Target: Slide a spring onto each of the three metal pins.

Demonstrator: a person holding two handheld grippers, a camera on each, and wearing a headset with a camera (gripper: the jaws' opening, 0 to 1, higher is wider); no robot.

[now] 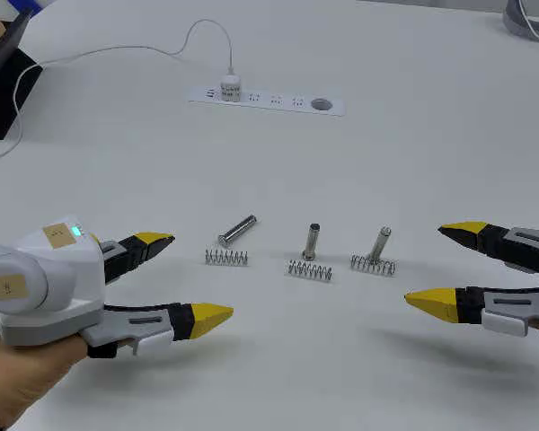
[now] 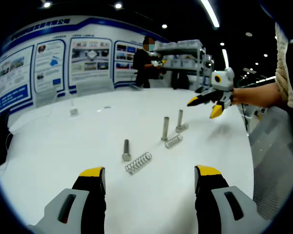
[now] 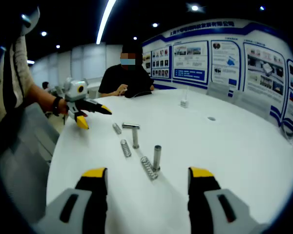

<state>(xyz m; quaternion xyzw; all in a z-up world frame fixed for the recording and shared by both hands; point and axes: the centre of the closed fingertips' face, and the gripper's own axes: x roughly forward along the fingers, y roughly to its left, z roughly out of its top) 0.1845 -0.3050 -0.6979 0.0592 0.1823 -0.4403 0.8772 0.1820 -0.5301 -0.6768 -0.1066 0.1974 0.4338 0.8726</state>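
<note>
None of the 3 springs (image 1: 309,269) is threaded yet: each lies loose on the worktop (image 1: 341,359) beside 1 of the 3 pins (image 1: 312,241), so all 3 fittings are judged outstanding. The left gripper (image 1: 200,275) and right gripper (image 1: 424,263) are held released, nothing grasped. The parts are set between the 2 pairs of jaws; the pin nearest the left jaws is laid flat, the other 2 upright.

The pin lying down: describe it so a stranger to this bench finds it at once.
On the white table, in front of the power strip, three metal pins form a row. The lying pin is at the left end, nearest the left gripper. Unlike the upright middle pin and right pin, it lies on its side.
</note>
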